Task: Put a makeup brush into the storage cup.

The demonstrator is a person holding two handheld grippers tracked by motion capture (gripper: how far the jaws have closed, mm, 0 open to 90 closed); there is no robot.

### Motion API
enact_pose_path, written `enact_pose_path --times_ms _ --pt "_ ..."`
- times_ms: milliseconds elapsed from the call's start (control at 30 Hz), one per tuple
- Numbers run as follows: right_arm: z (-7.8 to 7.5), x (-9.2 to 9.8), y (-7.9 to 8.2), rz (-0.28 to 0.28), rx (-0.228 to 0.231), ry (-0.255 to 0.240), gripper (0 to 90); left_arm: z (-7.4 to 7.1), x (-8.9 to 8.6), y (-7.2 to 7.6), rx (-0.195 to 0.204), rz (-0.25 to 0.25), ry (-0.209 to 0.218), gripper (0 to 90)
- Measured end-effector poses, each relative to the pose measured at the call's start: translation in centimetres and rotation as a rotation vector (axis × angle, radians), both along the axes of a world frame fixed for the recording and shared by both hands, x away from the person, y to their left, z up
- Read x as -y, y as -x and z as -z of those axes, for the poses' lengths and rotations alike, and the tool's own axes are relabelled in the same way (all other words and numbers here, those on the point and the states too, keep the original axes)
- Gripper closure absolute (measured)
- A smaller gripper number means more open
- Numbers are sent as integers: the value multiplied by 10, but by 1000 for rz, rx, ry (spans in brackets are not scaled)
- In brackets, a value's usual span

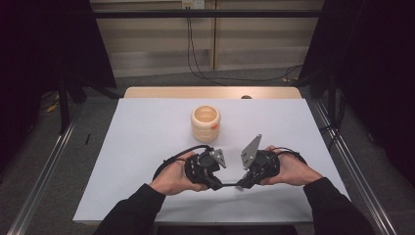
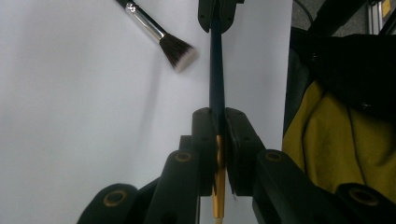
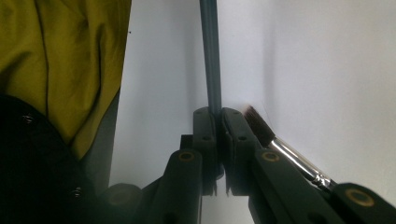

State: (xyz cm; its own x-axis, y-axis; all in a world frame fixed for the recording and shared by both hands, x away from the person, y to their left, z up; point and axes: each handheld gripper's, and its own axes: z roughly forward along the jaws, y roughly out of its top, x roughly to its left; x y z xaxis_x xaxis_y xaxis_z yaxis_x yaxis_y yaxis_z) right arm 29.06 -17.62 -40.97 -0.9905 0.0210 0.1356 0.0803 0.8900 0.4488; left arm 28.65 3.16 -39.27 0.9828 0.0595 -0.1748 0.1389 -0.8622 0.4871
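A thin dark teal stick [image 2: 216,70] with a gold end runs straight between my two grippers. The left gripper [image 2: 217,114] is shut on the stick near its gold end, and the right gripper [image 3: 217,112] is shut on the stick [image 3: 211,56] at its other end. In the high view the left gripper [image 1: 219,184] and the right gripper [image 1: 241,185] face each other tip to tip above the white table's [image 1: 147,147] near middle, the stick [image 1: 230,185] spanning the short gap. A make-up brush [image 2: 161,37] with a silver ferrule and dark bristles lies on the table under them, its bristles [image 3: 256,123] beside the right gripper's jaw.
A beige ribbed cup [image 1: 205,123] with an orange spot on its side stands upright at the table's middle, beyond the grippers. The person's yellow and black garment [image 2: 327,140] hangs at the table's near edge. Metal rails run along both sides of the table.
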Motion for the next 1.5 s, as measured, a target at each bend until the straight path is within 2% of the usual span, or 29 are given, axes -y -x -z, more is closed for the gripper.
enact_pose_path --times_ms 167,233,267,333,367,400,433,467,500,533,567,600,633,667,700,733,767,833,867,900,967,1000,1067,1133,1200,1233,1300,1400,1500 --pt "-1 1 2 -2 9 -5 859 1 -2 -3 -5 8 19 828" --pt "-1 1 3 3 4 -7 860 1 -2 -2 -8 -19 34 822" --pt "-1 1 2 -7 15 -8 860 1 -3 -4 3 -6 33 818" --pt "-2 2 3 10 6 -5 861 2 -3 -3 -1 -34 47 814" --pt "-2 2 1 2 24 -15 861 2 -4 -4 -7 -43 55 809" --pt "-3 3 2 15 8 -9 861 2 -5 -5 -12 -44 62 797" --pt "-3 3 1 6 14 -14 861 1 -5 -6 -13 -46 59 789" --pt "-4 4 3 30 -13 4 861 2 -6 -7 -10 -54 64 758" --pt "-4 4 3 38 5 -1 861 2 -6 -7 -9 -69 69 707" --pt "-4 4 2 33 4 -10 861 2 -6 -8 -4 -75 68 667" --pt "-5 4 3 43 -8 2 861 3 -6 -9 -1 -78 71 635" --pt "-4 4 1 33 12 -14 861 4 -7 -10 6 -71 66 602" --pt "-4 5 0 31 7 -21 861 5 -7 -10 4 -91 77 557" --pt "-4 5 0 30 5 -19 861 5 -8 -11 6 -100 74 490" --pt "-5 6 2 61 -4 -6 861 6 -8 -12 12 -103 81 446" --pt "-5 6 1 55 -8 -8 861 6 -8 -13 18 -126 86 406" --pt "-4 6 1 50 2 -14 861 5 -9 -13 18 -145 86 330" --pt "-5 8 1 64 -10 -15 861 5 -9 -15 30 -166 95 204" --pt "-5 9 0 69 -6 -26 861 5 -9 -15 41 -156 105 136" --pt "-4 10 -2 55 -16 -33 861 5 -10 -16 38 -165 121 107" --pt "-3 11 -3 63 -18 -42 861 4 -10 -16 58 -175 133 55" --pt "-3 12 -2 73 -25 -35 862 4 -10 -16 55 -175 136 36" --pt "-3 13 -3 73 -22 -40 861 3 -10 -16 80 -184 129 42" --pt "-4 13 -3 82 -19 -46 861 3 -12 -17 76 -189 147 41" --pt "-4 13 -2 96 -19 -40 861 3 -16 -19 72 -200 185 40" --pt "-4 14 -3 94 -6 -55 861 2 -18 -19 75 -206 200 39" --pt "-4 15 -4 112 1 -62 861 0 -22 -18 92 -219 224 34" --pt "-6 17 -4 128 4 -76 861 -1 -29 -13 164 -265 256 34" --pt "-6 18 -2 140 2 -80 861 -2 -38 -9 207 -310 305 31"
